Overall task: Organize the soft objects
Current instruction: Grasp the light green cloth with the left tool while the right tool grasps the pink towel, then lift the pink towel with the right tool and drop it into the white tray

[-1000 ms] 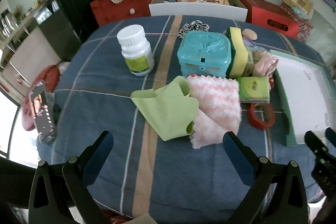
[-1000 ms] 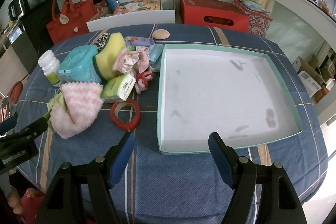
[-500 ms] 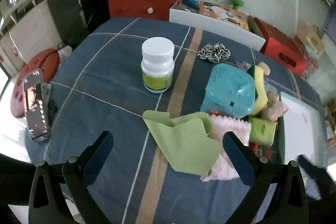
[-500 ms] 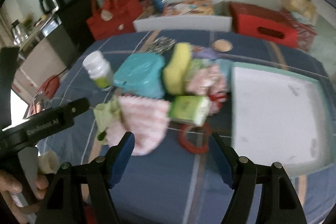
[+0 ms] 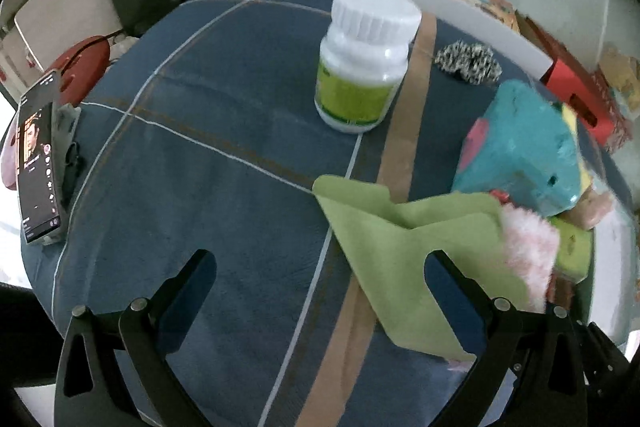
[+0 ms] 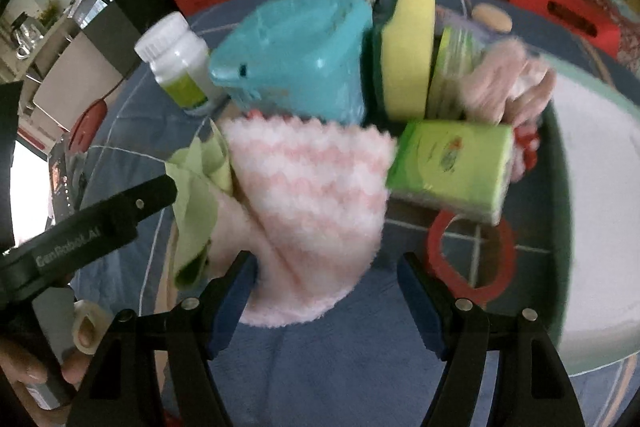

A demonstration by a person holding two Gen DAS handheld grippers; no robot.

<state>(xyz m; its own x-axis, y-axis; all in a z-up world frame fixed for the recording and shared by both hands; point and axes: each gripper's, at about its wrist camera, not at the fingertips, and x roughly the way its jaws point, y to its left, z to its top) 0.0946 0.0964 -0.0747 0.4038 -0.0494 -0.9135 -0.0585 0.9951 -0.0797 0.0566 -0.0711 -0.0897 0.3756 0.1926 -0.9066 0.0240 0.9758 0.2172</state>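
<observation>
A pink and white fluffy cloth [image 6: 308, 199] lies on the blue tablecloth, partly over a green cloth [image 6: 196, 195]. My right gripper [image 6: 326, 291] is open, its jaws on either side of the pink cloth's near edge. My left gripper [image 5: 320, 283] is open and empty; its right finger [image 5: 452, 287] is over the green cloth [image 5: 404, 251]. A yellow sponge [image 6: 408, 47], a crumpled pink cloth [image 6: 504, 83] and a green tissue pack [image 6: 452, 163] lie behind. The white tray [image 6: 592, 187] with a teal rim is at the right.
A white pill bottle [image 5: 364, 59] stands mid-table, a teal plastic box [image 6: 296, 55] beside it. A red tape ring [image 6: 472, 251] lies by the tray. A spotted scrunchie [image 5: 468, 61] lies further back. A phone on a stand [image 5: 36, 163] is at the table's left edge.
Both grippers have moved forward and left towards the cloth pile. The right one has come down close to the pink cloth. The left one now faces the bottle and green cloth.
</observation>
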